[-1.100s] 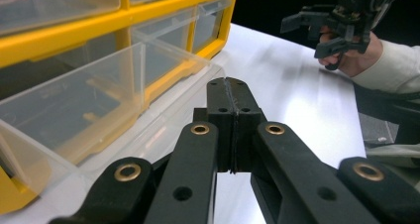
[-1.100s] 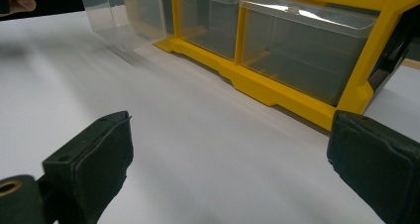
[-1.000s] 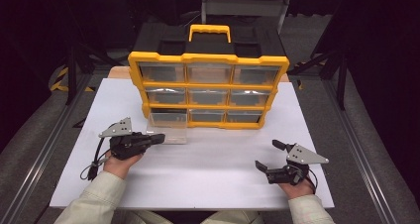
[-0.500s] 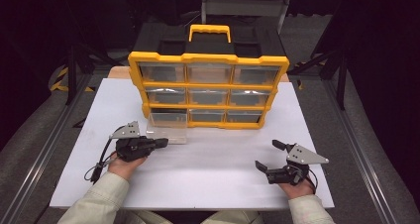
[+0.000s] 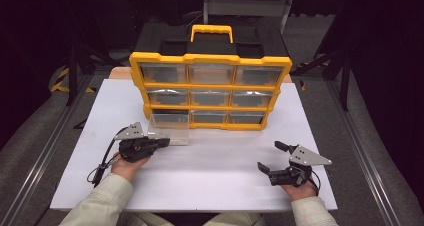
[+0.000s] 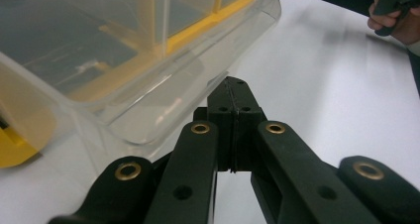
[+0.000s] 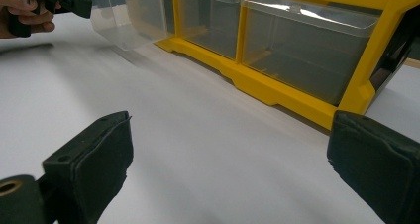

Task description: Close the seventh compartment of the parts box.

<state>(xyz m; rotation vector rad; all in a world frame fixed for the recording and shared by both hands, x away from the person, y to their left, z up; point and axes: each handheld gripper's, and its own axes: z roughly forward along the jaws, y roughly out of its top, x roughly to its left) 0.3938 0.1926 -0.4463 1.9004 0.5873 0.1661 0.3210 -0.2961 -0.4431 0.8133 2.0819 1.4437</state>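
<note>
The clear drawer (image 5: 169, 128) sticks out of the yellow cabinet (image 5: 210, 93) over bare white table (image 5: 215, 186); the left gripper (image 5: 161, 143), jaws closed and empty, sits just beside its front; the right gripper (image 5: 270, 157) gapes wide, well apart.

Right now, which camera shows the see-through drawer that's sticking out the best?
The high view: the whole clear drawer shows, pulled out of the yellow organizer, bottom left. The left gripper view catches just its near corner, huge and cropped. The right gripper view shows it far off, top left, partly behind the left claw.
</note>
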